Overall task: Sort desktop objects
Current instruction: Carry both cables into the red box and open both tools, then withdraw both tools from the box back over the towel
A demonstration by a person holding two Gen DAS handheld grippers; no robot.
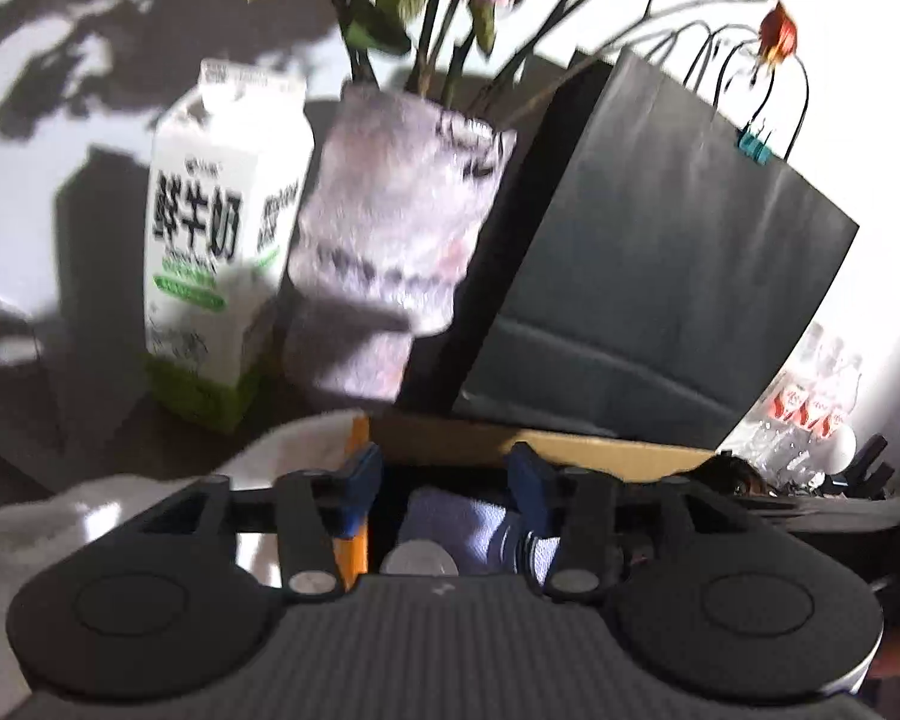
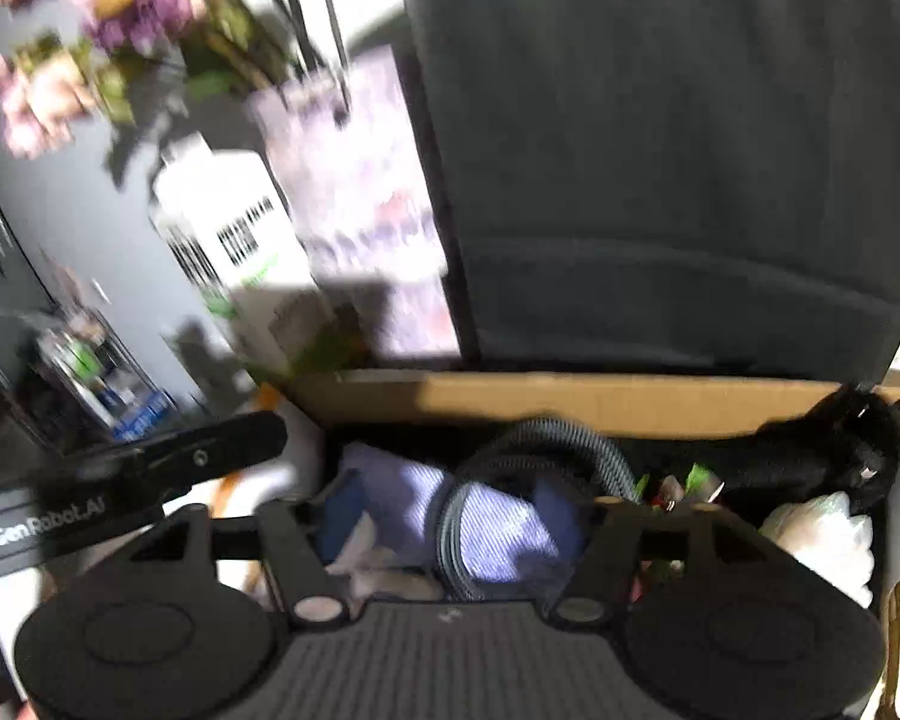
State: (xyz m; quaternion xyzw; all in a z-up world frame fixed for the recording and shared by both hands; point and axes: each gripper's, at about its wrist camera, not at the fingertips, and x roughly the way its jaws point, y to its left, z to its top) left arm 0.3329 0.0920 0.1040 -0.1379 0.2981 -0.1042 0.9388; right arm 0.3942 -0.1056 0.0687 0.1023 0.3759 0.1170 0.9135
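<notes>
An open cardboard box point(image 1: 600, 447) point(image 2: 570, 402) lies below both grippers. In it are a lilac cloth bundle point(image 1: 456, 519) point(image 2: 498, 534) wrapped by a grey braided cable point(image 2: 570, 438), a black object point(image 2: 822, 456) and a white crumpled thing point(image 2: 822, 534). My left gripper point(image 1: 447, 483) is open above the box's near-left part, its blue pads point(image 1: 363, 474) apart over the lilac bundle. My right gripper point(image 2: 456, 516) is low over the bundle; its fingertips are hidden and blurred. The left gripper's body point(image 2: 138, 474) shows at the left of the right wrist view.
Behind the box stand a dark paper bag point(image 1: 648, 252) point(image 2: 660, 150), a pale patterned vase with purple flowers point(image 1: 396, 210) point(image 2: 366, 192) and a white-green milk carton point(image 1: 210, 246) point(image 2: 234, 240). Water bottles point(image 1: 810, 402) stand at the far right.
</notes>
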